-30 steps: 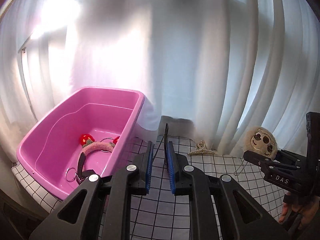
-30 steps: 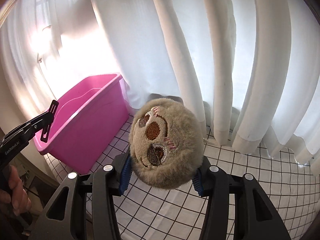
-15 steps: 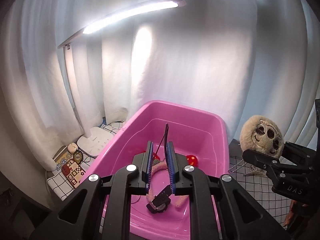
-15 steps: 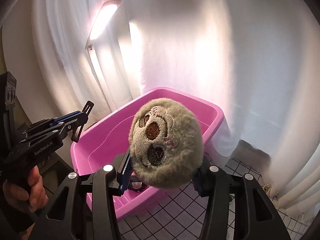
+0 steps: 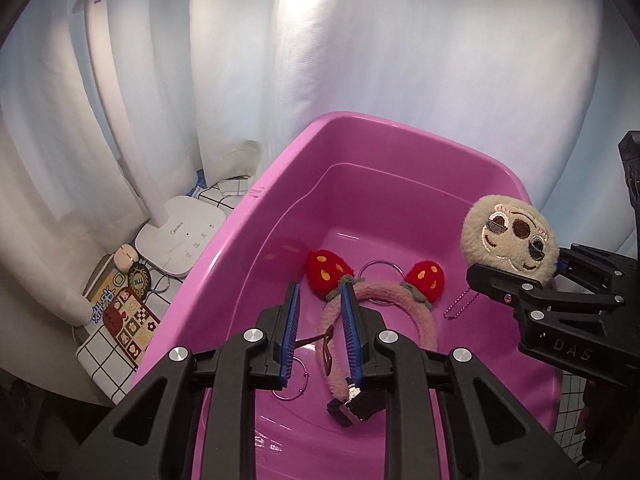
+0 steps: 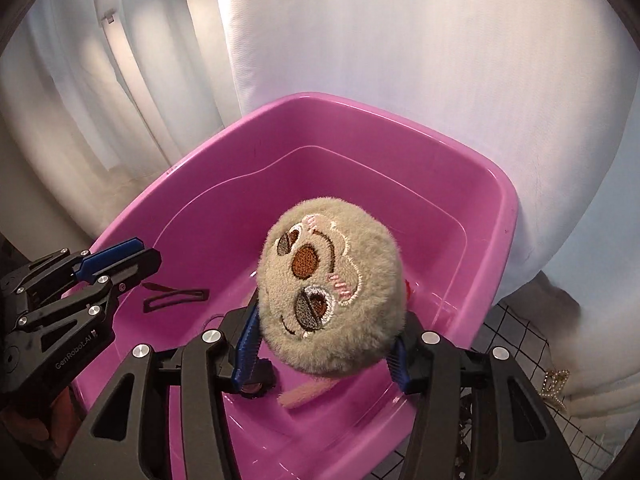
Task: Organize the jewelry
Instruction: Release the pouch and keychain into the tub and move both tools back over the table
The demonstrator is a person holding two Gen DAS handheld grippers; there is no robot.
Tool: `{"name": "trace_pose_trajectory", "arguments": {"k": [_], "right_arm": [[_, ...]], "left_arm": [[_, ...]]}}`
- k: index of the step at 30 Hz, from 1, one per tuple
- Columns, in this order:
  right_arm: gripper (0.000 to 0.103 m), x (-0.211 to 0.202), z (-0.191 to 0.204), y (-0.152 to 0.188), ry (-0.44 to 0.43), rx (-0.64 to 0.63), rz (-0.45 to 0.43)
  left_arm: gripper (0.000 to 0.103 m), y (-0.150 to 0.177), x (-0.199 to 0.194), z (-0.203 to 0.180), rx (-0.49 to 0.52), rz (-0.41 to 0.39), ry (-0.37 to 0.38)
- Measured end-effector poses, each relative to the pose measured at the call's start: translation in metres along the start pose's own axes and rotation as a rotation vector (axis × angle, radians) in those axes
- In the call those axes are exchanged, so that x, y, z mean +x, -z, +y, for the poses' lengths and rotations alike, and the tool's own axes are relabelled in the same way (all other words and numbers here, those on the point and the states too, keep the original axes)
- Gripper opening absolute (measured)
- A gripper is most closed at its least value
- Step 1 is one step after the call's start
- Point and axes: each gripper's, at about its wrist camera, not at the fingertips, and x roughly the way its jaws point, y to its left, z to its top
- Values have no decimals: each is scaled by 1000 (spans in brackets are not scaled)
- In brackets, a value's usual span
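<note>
Your right gripper pinches the plush charm above the pink tub, positioned for release. Your left gripper hangs over the tub's near edge, fingers spread and empty; the hair clip is falling in.

A bright pink tub is seen. Red strawberry ears with yellow-orange spots are borne on a dusty pink fuzzy headband, with grey-green leaves at their bases. The beige plush face is embroidered in brown, grey, white and pink. Blue pads are fitted to black gripper bodies. A white cloth is crossed by a black grid. White curtains are hung behind.
</note>
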Motion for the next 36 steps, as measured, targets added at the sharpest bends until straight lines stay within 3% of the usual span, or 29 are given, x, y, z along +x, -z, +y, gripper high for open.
{"name": "trace_pose_trajectory", "arguments": {"k": [1, 3, 6, 13, 21, 29, 36], "right_arm": [[57, 2, 0, -1, 17, -4, 11], [61, 5, 3, -3, 47, -10, 21], [63, 4, 0, -3, 77, -20, 17], [63, -5, -6, 3, 83, 2, -15], [63, -53, -21, 34, 40, 45, -113], [64, -118, -54, 97, 58, 91, -230], [64, -157, -116, 175, 143, 194, -228]], "left_arm": [[37, 0, 2, 1, -4, 6, 2], [88, 0, 3, 4, -19, 10, -3], [89, -2, -5, 8, -40, -25, 28], [90, 0, -6, 15, -79, -9, 33], [90, 10, -34, -7, -38, -68, 40], [90, 27, -77, -52, -18, -144, 111], [91, 49, -110, -107, 6, -180, 184]]}}
